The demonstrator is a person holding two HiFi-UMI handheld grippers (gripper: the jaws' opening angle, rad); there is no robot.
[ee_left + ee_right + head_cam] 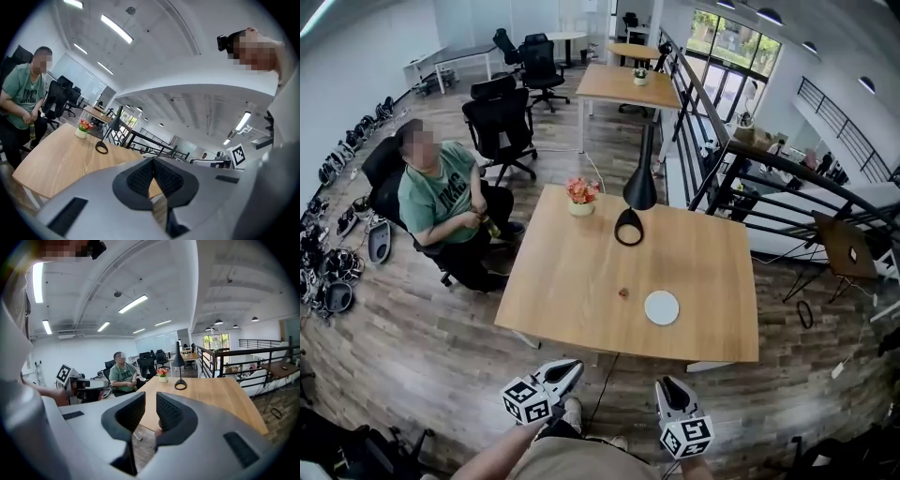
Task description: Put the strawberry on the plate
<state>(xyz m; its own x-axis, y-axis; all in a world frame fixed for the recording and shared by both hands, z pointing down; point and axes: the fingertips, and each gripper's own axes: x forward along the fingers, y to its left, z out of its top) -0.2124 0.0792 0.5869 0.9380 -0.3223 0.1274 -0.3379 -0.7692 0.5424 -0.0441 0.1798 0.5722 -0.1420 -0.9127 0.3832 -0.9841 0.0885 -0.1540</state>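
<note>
Nearest to me, the person holds two grippers low, short of the table's near edge. The left gripper [570, 367] is closed right up: its dark ribbed pads [140, 178] meet at the tips with nothing between them. The right gripper [667, 384] is all but closed, with only a thin slit between its pads [171, 413], and that slit is empty. Neither one touches the table or anything on it.

Past them stands one wooden table [572, 281]. In its near half lies one small red strawberry [623, 292], straight on the bare wood. One round white plate [662, 307] sits close to its right, a touch nearer, and the two do not touch. The plate has nothing on it.

Farther along the table, near its far edge, stands one black lamp [638, 187] on a ring-shaped base. One little white pot of red and orange flowers [581, 197] stands just to its left.

Off the table's left side sits one person in a green shirt [441, 202], on a black chair. Beyond are at least three more black office chairs [499, 122], all empty. Farther still, two more wooden tables [628, 86] stand one behind the other. A black railing [722, 159] runs along the right.
</note>
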